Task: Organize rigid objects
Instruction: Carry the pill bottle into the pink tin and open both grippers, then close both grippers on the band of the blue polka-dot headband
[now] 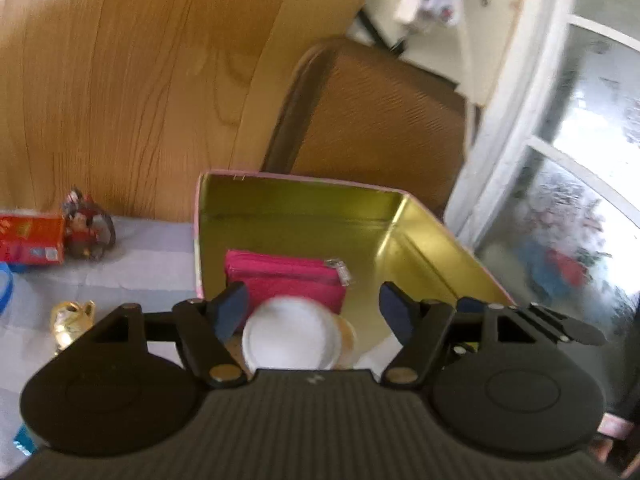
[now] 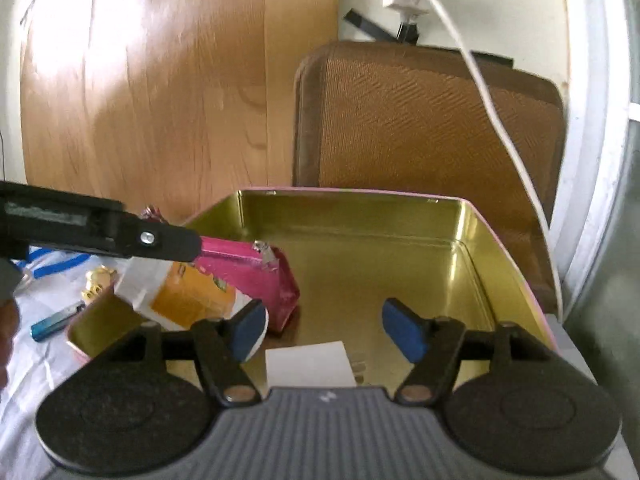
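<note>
- Left wrist view: the left gripper (image 1: pixel 312 306) had its fingers spread apart with nothing pressed between them. Ahead of and between the fingers lay the open gold-lined tin (image 1: pixel 320 208). Inside it, a pink pouch (image 1: pixel 286 280) sat just beyond the left finger, and a round white lid (image 1: pixel 290 338) lay between the fingers, close to the camera, touched by neither.
- Out to the left of the fingers, still on the tabletop (image 1: pixel 140 256), waited a red box (image 1: pixel 30 238), a small red figurine (image 1: pixel 86 226) and a gold figurine (image 1: pixel 72 316).
- Right wrist view: the right gripper (image 2: pixel 324 328) also stood open and empty over the tin (image 2: pixel 400 208). A white card (image 2: pixel 310 364) lay on the tin floor between its fingers; the pink pouch (image 2: pixel 256 280) and an orange-and-white box (image 2: pixel 184 296) lay beyond the left finger, the box leaning over the tin's near wall.
- The other gripper's black arm (image 2: pixel 100 228) reached in from the left above them.
- A blue lighter (image 2: pixel 56 322) lay outside on the tabletop.
- Judged from this, the task was partway done: several items were in the tin, while the figurines, red box and lighter remained to be packed.
</note>
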